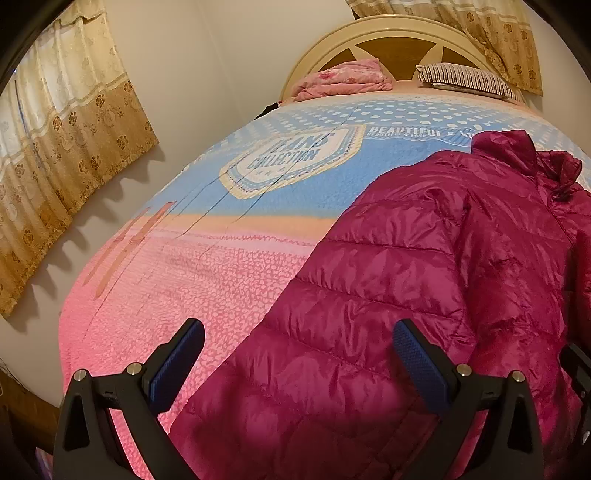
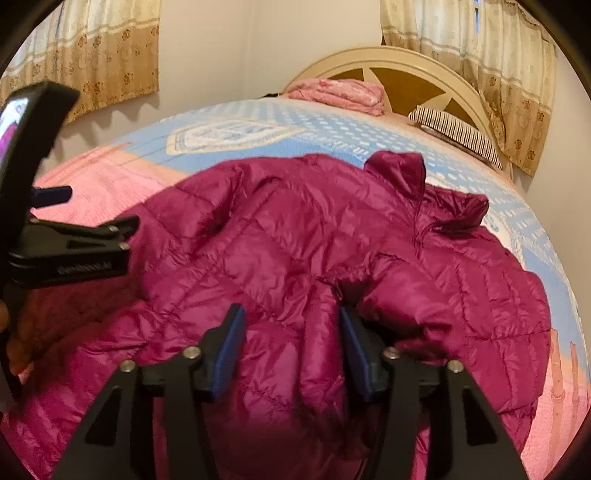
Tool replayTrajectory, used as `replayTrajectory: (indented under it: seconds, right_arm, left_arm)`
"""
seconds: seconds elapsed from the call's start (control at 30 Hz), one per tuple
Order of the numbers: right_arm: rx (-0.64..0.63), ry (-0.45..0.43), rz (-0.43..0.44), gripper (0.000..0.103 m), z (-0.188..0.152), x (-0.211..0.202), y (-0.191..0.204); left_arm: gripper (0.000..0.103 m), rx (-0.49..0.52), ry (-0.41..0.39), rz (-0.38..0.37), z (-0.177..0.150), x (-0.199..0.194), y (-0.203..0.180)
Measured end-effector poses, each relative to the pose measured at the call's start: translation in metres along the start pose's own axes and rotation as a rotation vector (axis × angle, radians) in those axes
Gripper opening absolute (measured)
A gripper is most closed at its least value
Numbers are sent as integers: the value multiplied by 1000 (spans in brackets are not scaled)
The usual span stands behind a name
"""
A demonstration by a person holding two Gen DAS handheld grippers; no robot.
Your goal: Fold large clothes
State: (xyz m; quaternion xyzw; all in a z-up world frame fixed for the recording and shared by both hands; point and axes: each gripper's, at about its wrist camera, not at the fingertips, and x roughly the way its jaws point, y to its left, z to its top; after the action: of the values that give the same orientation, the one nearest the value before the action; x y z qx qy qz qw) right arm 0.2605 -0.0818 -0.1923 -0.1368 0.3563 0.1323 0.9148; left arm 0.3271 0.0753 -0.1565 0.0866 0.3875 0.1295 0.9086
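Observation:
A magenta quilted puffer jacket (image 1: 424, 266) lies spread on the bed, collar toward the headboard. My left gripper (image 1: 299, 347) is open above the jacket's lower left edge, one blue pad over the pink bedspread and one over the jacket. In the right wrist view the jacket (image 2: 280, 229) fills the middle. My right gripper (image 2: 291, 332) is open, its blue pads on either side of a raised fold of jacket fabric without pinching it. The left gripper's body (image 2: 70, 251) shows at the left edge of that view.
The bedspread (image 1: 207, 236) is pink near me and blue toward the headboard (image 1: 391, 33). A folded pink blanket (image 1: 340, 79) and a striped pillow (image 1: 469, 79) lie at the head. Curtains (image 1: 55, 155) hang on the left wall and behind the headboard.

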Motion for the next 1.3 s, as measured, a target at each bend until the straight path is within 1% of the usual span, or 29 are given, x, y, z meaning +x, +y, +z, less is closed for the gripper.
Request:
replayTrajectory:
  seconds: [0.37,0.47,0.63,0.77,0.9,1.0,1.07,1.13,1.17,1.23,1.27,1.3]
  right_arm:
    - [21,-60,28,62,5,-34,-7]
    - [30,-74,12,62,3,-44,-15]
    - [46,-78,-24,62,-6,-57,-37]
    - [82,-76,-74,62,-20,-65,-69]
    - [140,-36,-165,62,-36,-58,-111]
    - [189,-5,-247,59,-46,-49,-148]
    - [241,8,-271,57,-51,-44,-173]
    - [297,19,-283,53,-55,-40,-198]
    - [321,17,-295,52,-56,-39,-210]
    - [365,17,-312,49,-54,-34,-231]
    - [393,17,-313,48,-52,-30,-242]
    - [411,20,-315,47,-51,-28,-248]
  left_arm:
    - [102,0,-3,5,-1,-18,-4]
    - [102,-2,-16,1,3,-28,-9]
    - [102,1,-50,-32,18,-47,-29]
    - [102,22,-74,-75,27,-59,-60]
    - [102,75,-85,-126,28,-66,-106]
    - [102,104,-95,-148,28,-68,-133]
    - [102,131,-112,-130,27,-67,-151]
    - [102,154,-126,-89,25,-60,-162]
    - [102,166,-126,-54,24,-52,-166]
    - [102,184,-115,-18,22,-39,-169]
    - [102,193,-97,9,20,-27,-170]
    - [102,193,-80,14,18,-20,-167]
